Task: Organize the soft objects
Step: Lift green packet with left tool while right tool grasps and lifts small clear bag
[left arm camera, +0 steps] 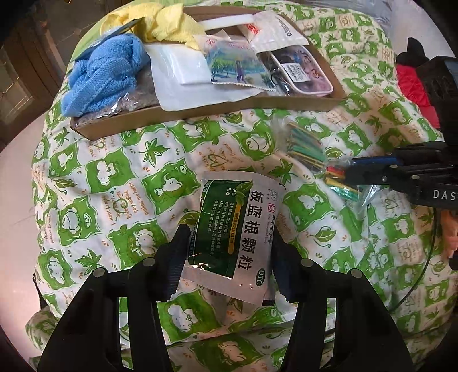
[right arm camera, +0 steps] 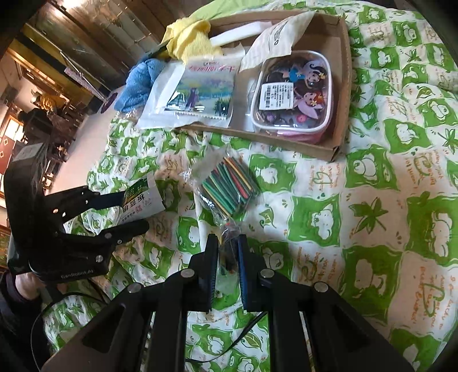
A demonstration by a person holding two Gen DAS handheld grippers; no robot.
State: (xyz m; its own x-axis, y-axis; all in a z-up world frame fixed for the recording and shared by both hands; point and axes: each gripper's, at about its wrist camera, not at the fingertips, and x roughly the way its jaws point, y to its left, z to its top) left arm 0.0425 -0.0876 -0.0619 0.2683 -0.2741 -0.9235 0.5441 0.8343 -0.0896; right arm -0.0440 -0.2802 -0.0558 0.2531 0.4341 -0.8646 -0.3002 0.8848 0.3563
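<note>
My left gripper (left arm camera: 229,243) is shut on a green and white medicine sachet (left arm camera: 234,226) and holds it over the green-patterned quilt (left arm camera: 120,177). It also shows in the right wrist view (right arm camera: 134,211) with the sachet (right arm camera: 143,200) between its fingers. My right gripper (right arm camera: 227,249) is shut on the end of a clear bag of coloured sticks (right arm camera: 229,189) that lies on the quilt (right arm camera: 372,200). It shows in the left wrist view (left arm camera: 355,171) at the bag (left arm camera: 309,148). A shallow cardboard tray (left arm camera: 200,111) lies beyond.
The tray (right arm camera: 340,85) holds a blue towel (left arm camera: 100,77), a yellow cloth (left arm camera: 160,23), white packets (left arm camera: 183,74), a picture sachet (right arm camera: 200,91) and a clear cartoon pouch (right arm camera: 294,94). A red cloth (left arm camera: 415,88) lies at the right. Dark furniture stands off the quilt's left.
</note>
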